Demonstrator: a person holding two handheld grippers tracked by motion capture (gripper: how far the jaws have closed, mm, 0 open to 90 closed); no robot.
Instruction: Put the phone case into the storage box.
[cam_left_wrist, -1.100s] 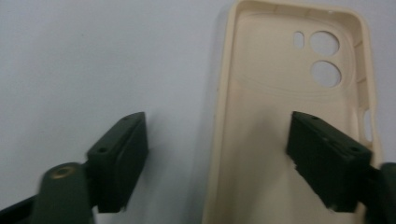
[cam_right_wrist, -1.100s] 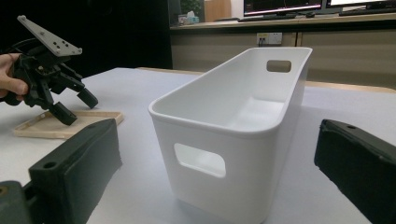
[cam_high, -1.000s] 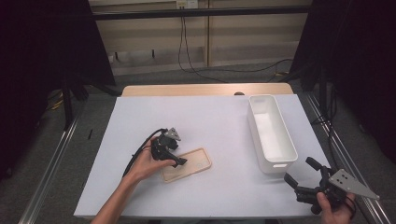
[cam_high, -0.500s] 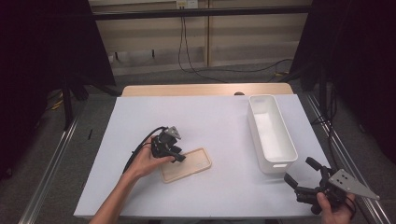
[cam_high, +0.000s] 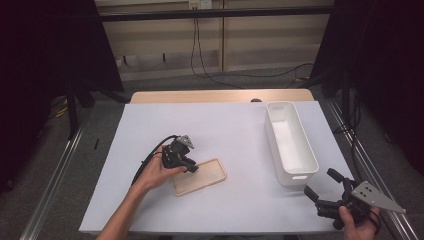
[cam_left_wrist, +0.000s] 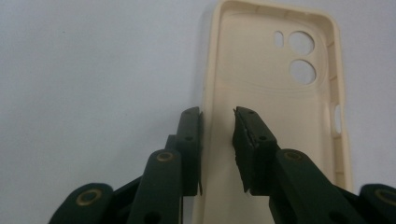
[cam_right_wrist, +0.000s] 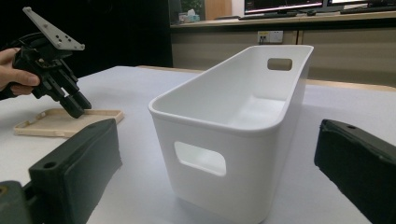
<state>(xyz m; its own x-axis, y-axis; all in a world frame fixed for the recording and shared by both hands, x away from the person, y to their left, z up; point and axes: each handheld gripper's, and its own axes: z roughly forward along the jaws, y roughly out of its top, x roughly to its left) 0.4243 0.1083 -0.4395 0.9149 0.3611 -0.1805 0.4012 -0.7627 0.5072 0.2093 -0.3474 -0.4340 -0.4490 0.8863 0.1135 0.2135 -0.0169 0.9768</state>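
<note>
White surface (cam_high: 240, 130): left gripper (cam_left_wrist: 217, 122) jaws just closing astride phone case (cam_left_wrist: 275, 93) wall, not yet pinching; thin wall might slip. Right gripper (cam_high: 327, 187) spread, idle.

Probably lab, black curtains (cam_high: 60, 60), rig rails (cam_high: 55, 170)

From my remote seat I see a pale wooden desk (cam_high: 220, 95) under a white sheet (cam_high: 230, 135), standing on grey carpeted floor (cam_high: 210, 82). Beige panelled wall (cam_high: 260, 30) runs behind, a white socket (cam_high: 198, 4) feeding black cables (cam_high: 200, 50). Black curtains (cam_high: 45, 60) darken both sides.
</note>
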